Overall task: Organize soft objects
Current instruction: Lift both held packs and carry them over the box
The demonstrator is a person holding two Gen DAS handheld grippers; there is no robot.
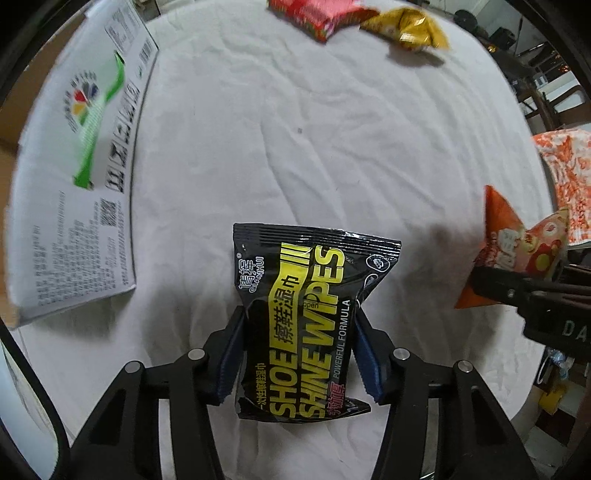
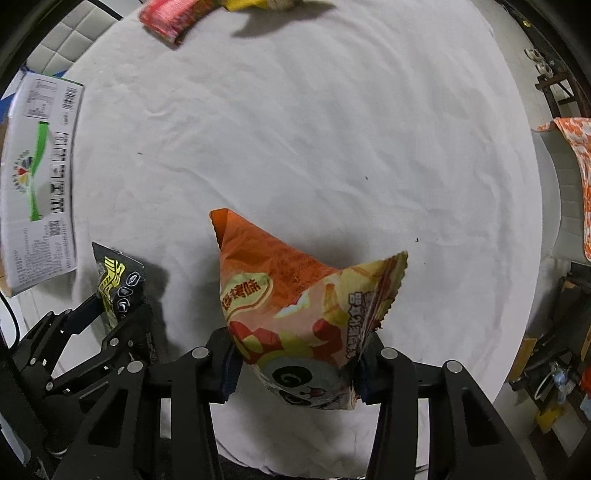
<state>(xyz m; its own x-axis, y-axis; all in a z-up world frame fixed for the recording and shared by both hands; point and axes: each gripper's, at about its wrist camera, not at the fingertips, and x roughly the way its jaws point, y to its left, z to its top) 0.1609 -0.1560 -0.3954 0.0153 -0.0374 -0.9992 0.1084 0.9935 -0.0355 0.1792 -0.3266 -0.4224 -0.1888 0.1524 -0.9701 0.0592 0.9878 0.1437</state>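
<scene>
My left gripper [image 1: 299, 354] is shut on a black and yellow shoe wipes pack [image 1: 306, 317] and holds it above the white cloth. My right gripper [image 2: 295, 365] is shut on an orange snack bag [image 2: 295, 306] with a panda print. The snack bag also shows in the left wrist view [image 1: 513, 251], held by the right gripper at the right edge. The wipes pack shows in the right wrist view [image 2: 118, 288] at the lower left, in the left gripper.
A white cardboard box [image 1: 74, 158] with green print stands at the left; it also shows in the right wrist view [image 2: 37, 177]. A red packet [image 1: 317, 14] and a yellow bag [image 1: 410, 26] lie at the far edge. An orange-patterned cloth [image 1: 569, 177] hangs at the right.
</scene>
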